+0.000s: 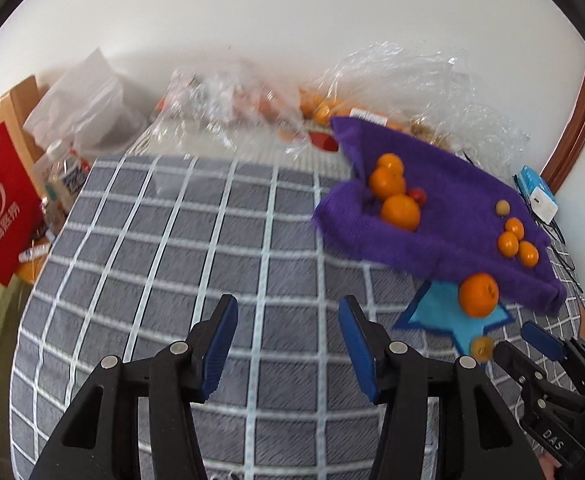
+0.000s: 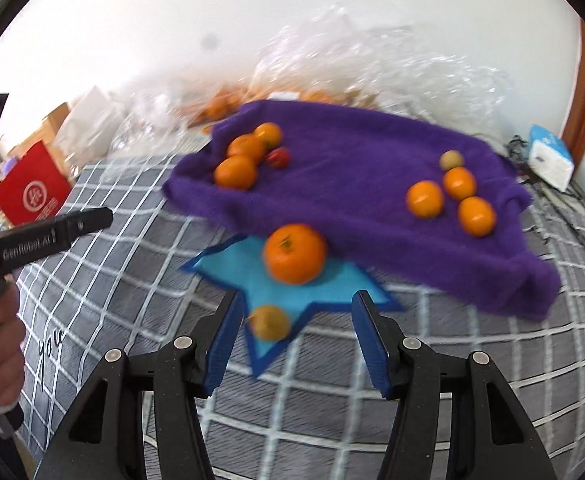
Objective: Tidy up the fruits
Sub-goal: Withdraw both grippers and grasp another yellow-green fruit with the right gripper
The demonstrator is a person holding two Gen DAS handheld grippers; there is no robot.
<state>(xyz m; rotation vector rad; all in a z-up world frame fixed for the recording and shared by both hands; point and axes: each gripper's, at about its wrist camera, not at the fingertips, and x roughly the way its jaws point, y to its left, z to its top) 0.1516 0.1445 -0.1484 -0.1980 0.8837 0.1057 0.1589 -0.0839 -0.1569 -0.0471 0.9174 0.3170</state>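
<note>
Fruit in the clear bags [image 1: 228,96] blurs; purple cloth [image 2: 372,184] partly hides the star mat [image 2: 252,276]

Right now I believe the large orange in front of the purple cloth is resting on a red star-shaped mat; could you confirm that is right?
Not quite: the star-shaped mat is blue, not red. The right wrist view shows the large orange resting on it, just in front of the purple cloth.

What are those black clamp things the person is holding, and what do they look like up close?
They are two matching handheld tools. The left tool and the right tool each have matte black plastic arms with round silver pins at the hinges and two flat fingers faced with ribbed blue pads. Seen from the right wrist view, the left one's black body carries white lettering. No cables or sleeves show.
</note>
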